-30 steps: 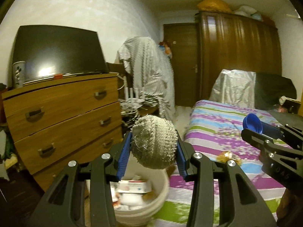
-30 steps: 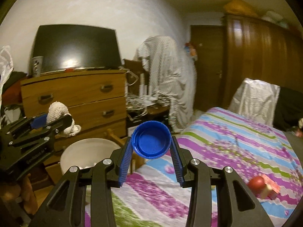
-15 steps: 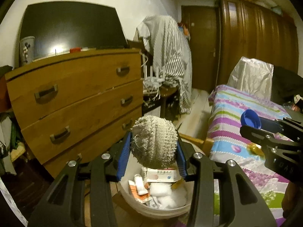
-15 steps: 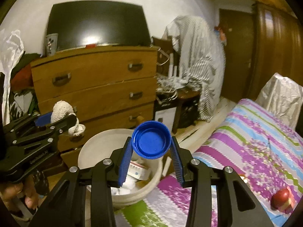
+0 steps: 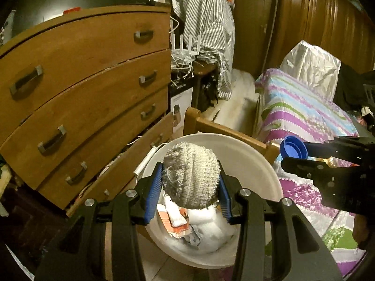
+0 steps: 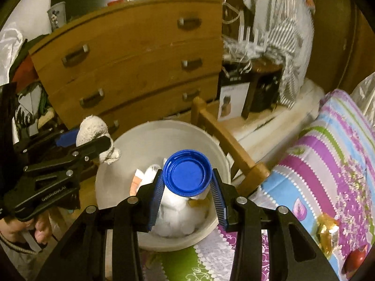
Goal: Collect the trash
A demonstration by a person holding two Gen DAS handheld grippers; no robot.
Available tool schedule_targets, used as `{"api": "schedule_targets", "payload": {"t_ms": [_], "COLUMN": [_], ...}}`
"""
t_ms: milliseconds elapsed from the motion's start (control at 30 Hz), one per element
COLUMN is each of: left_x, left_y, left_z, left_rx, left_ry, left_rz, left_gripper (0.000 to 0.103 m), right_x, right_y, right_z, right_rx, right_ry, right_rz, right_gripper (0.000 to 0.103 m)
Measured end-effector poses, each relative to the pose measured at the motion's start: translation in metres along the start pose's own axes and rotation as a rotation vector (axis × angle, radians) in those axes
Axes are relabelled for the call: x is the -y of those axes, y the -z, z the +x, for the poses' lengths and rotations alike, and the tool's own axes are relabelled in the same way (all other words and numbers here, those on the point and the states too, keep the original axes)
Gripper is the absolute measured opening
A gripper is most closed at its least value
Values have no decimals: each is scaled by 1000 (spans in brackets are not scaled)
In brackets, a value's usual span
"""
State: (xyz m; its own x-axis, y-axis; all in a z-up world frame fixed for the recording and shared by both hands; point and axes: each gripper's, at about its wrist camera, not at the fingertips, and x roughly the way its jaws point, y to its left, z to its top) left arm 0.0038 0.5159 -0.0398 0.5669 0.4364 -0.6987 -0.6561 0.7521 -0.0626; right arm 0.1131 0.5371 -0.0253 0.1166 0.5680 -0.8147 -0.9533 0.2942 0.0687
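Note:
My left gripper [image 5: 189,192] is shut on a grey-white knitted cloth ball [image 5: 191,175] and hangs over the white bucket [image 5: 255,157]. The bucket holds white wads and an orange-and-white wrapper [image 5: 178,222]. My right gripper [image 6: 187,187] is shut on a round blue plastic lid [image 6: 187,173], also above the white bucket [image 6: 131,138]. In the left wrist view the right gripper [image 5: 302,155] comes in from the right with the blue lid [image 5: 293,151]. In the right wrist view the left gripper [image 6: 86,144] shows at the left with the knitted cloth [image 6: 93,133].
A wooden chest of drawers [image 5: 89,89] stands left of the bucket. A wooden bed frame post [image 6: 225,138] and a bed with a striped purple cover [image 6: 328,154] lie right. An amber wrapper [image 6: 327,231] and a red object [image 6: 356,258] rest on the bed. A hand [image 6: 35,229] holds the left gripper.
Both grippers have tilted down and moved toward the bucket, which now sits right beneath the cloth ball and the blue lid. Both grips are unchanged.

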Motion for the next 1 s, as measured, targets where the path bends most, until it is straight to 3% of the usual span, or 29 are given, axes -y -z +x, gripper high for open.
{"api": "schedule_targets", "payload": {"t_ms": [500,567,633,800,900,1000], "left_x": [-8,-9,-11,-17,-18,-19], "left_y": [-1,-3,-4,-4,-1,13], "left_z": [14,16,19,15,3,-30], "left_rx": [-27,-29,-35,-19,18,118], "left_ry": [-2,-7,-35,-57,-71,-84], "left_rz": [-5,-1,-3,-23,-30,-66], "left_gripper": [42,49,63,65,73,92], "right_x": [10,10,13,18,18,11], "right_y": [5,4,4,5,10,26], "right_z": [17,15,12,3,-13,-45], "right_rx": [-27,-20,-8,18,65,169], "right_ry": [-26,-22,-31,-27,-42,-59], "right_rz": [5,3,15,28,42,50], "right_gripper": [41,46,60,60,60,65]}}
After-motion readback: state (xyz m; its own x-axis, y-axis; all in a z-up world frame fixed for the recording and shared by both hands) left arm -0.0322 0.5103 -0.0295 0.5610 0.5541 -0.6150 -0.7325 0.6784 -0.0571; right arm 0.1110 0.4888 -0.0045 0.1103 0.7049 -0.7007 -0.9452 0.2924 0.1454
